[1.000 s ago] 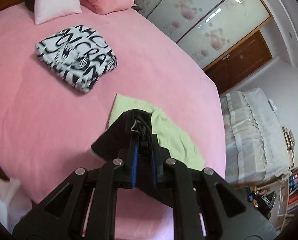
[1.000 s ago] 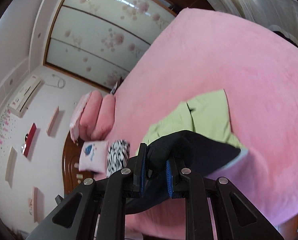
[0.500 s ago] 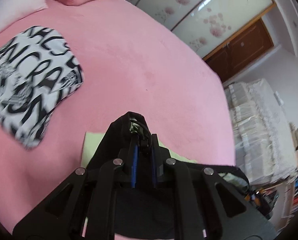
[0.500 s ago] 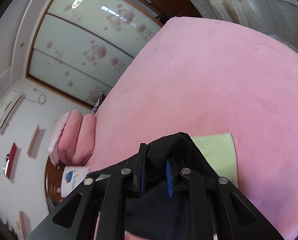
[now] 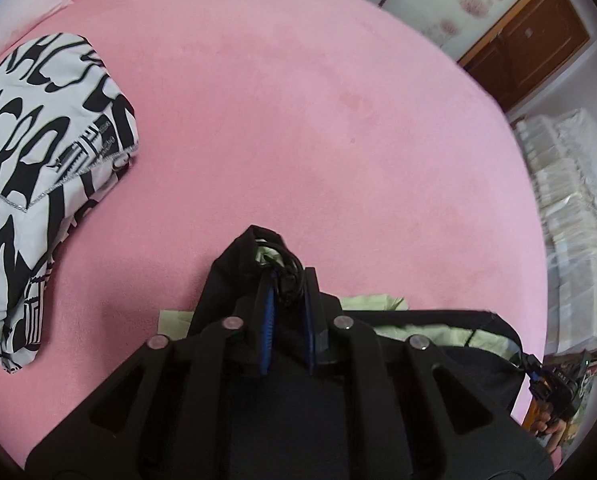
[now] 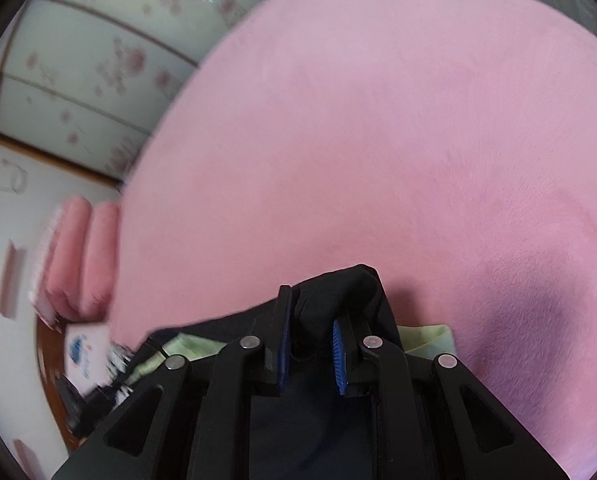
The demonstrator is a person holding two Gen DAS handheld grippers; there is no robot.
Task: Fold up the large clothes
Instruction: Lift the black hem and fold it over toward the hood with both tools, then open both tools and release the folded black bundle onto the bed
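Left gripper and right gripper each clamped on black garment; held edge spans left-right; bare pink bed lies far side.

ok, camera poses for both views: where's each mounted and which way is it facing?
Left wrist: on the left claw, angled down at the pink bed; claw shut on the black garment, folded black-and-white garment at left.
Right wrist: on the right claw, angled down at the bed; claw shut on the black garment.
Shared: bed, black garment, green garment, floral wardrobe doors.
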